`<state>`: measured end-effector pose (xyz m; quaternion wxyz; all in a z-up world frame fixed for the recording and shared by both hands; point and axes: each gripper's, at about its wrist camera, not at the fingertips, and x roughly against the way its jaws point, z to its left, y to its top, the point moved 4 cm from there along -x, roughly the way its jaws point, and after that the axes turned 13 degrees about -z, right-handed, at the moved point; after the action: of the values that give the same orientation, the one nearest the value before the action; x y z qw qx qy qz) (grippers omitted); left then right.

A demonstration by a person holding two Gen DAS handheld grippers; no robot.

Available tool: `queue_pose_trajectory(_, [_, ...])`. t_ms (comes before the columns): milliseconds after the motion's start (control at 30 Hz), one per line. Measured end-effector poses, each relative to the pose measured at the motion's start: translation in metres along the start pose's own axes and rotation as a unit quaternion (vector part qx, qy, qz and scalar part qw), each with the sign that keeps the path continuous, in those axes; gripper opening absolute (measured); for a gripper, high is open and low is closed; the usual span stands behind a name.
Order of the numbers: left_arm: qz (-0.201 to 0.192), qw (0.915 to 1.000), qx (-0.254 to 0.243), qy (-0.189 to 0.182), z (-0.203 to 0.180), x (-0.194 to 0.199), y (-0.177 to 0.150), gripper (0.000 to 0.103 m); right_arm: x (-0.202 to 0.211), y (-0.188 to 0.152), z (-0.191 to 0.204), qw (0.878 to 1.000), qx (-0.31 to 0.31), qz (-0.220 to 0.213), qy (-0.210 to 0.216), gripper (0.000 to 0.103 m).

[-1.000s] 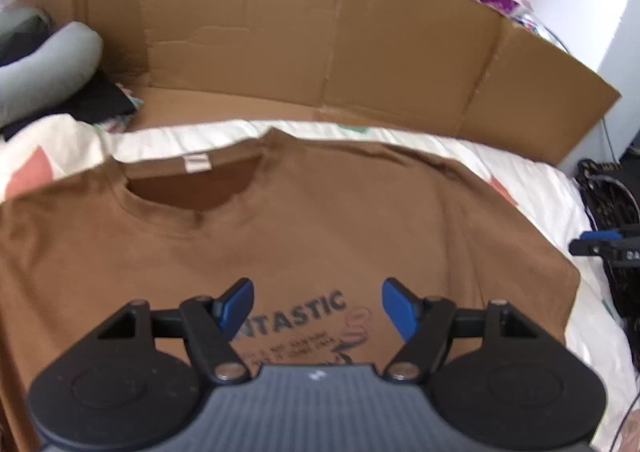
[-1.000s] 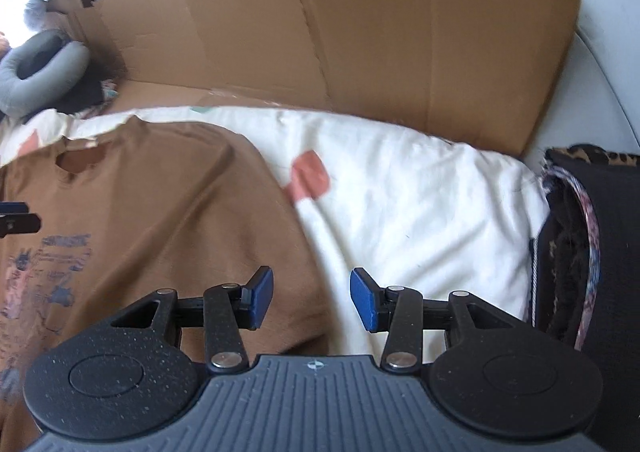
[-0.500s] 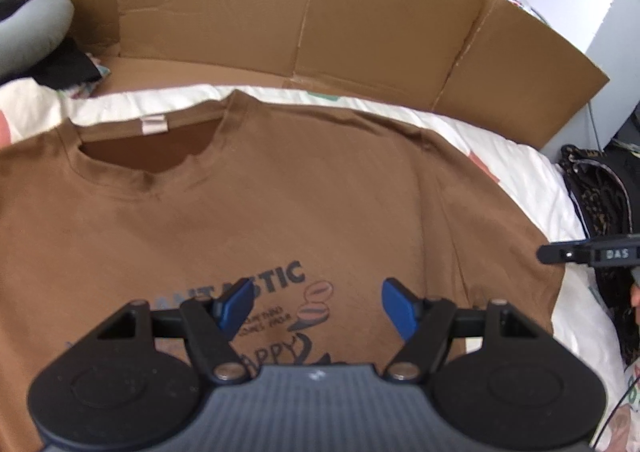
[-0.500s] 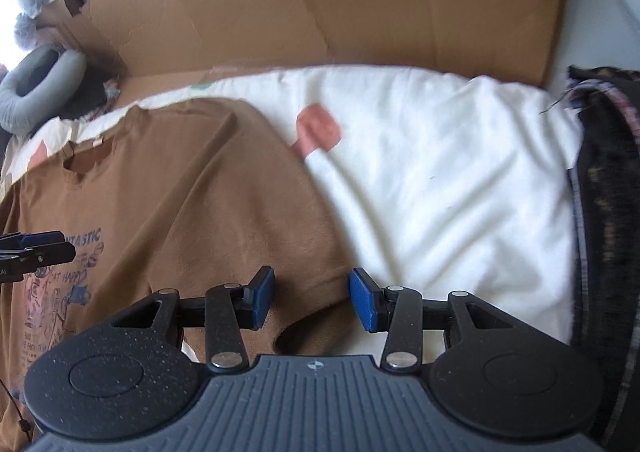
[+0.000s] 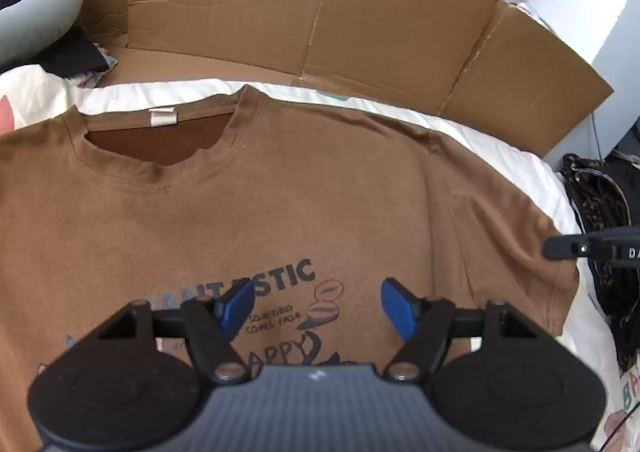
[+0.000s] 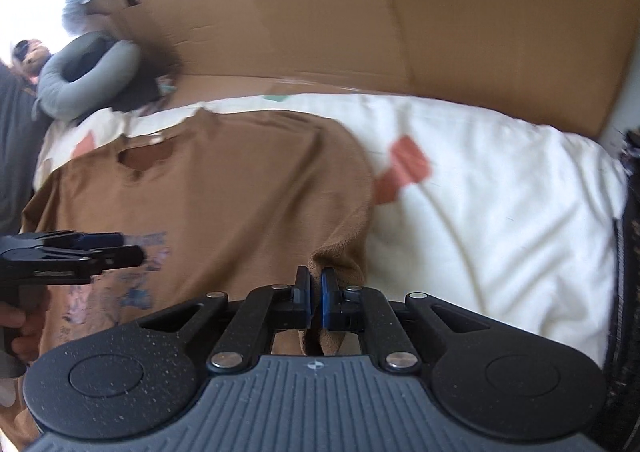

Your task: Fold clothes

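White bedding (image 6: pixel 500 211) under flat brown t-shirt (image 5: pixel 280 211), collar far. Our right gripper (image 6: pixel 315 298) pinches sleeve edge; left gripper (image 5: pixel 316 308) gapes empty over chest print. Fold runs leftward.

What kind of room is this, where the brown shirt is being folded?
Probably a bedroom. The brown T-shirt lies spread on a white patterned quilt, apparently a bed. A grey neck pillow sits at the far end, and flattened cardboard stands behind it.
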<state>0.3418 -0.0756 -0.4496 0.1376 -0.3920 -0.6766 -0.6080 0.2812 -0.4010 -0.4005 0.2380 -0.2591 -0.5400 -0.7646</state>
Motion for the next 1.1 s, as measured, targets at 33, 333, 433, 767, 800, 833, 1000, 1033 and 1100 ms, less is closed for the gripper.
queue_pose_trajectory(33, [-0.001,1.0000,0.000,0.000,0.000,0.000,0.000,0.073,-0.002,0.000,0.006,1.000,0.003,0.000,0.005,0.004])
queue_pose_trajectory(333, [-0.004,1.0000,0.007,0.004,0.007,0.003,0.002,0.073,-0.026,-0.009,0.050,0.999,0.023,0.010,0.030,0.004])
queue_pose_trajectory(433, [-0.005,1.0000,0.006,0.004,0.009,0.005,0.001,0.073,-0.033,-0.016,0.065,0.998,0.025,0.029,0.042,0.009])
queue_pose_trajectory(767, [-0.001,0.9998,0.015,0.013,0.019,0.007,-0.003,0.073,-0.016,-0.022,0.075,0.997,0.016,0.029,0.064,0.026])
queue_pose_trajectory(800, [-0.001,0.9998,0.015,0.013,0.019,0.007,-0.003,0.073,-0.015,-0.021,0.072,0.998,0.011,0.025,0.058,0.026])
queue_pose_trajectory(833, [-0.001,0.9998,0.014,0.012,0.019,0.007,-0.003,0.073,-0.013,-0.020,0.068,0.998,0.007,0.022,0.052,0.026])
queue_pose_trajectory(1000, [0.001,0.9999,0.009,0.008,0.016,0.006,-0.003,0.073,-0.013,-0.013,0.050,1.000,-0.002,0.007,0.025,0.026])
queue_pose_trajectory(1033, [0.002,0.9999,0.008,0.007,0.015,0.006,-0.003,0.073,-0.014,-0.012,0.045,1.000,-0.007,0.007,0.019,0.026])
queue_pose_trajectory(1100, [0.002,1.0000,0.006,0.006,0.014,0.006,-0.003,0.073,-0.017,-0.012,0.037,1.000,-0.018,0.007,0.008,0.026])
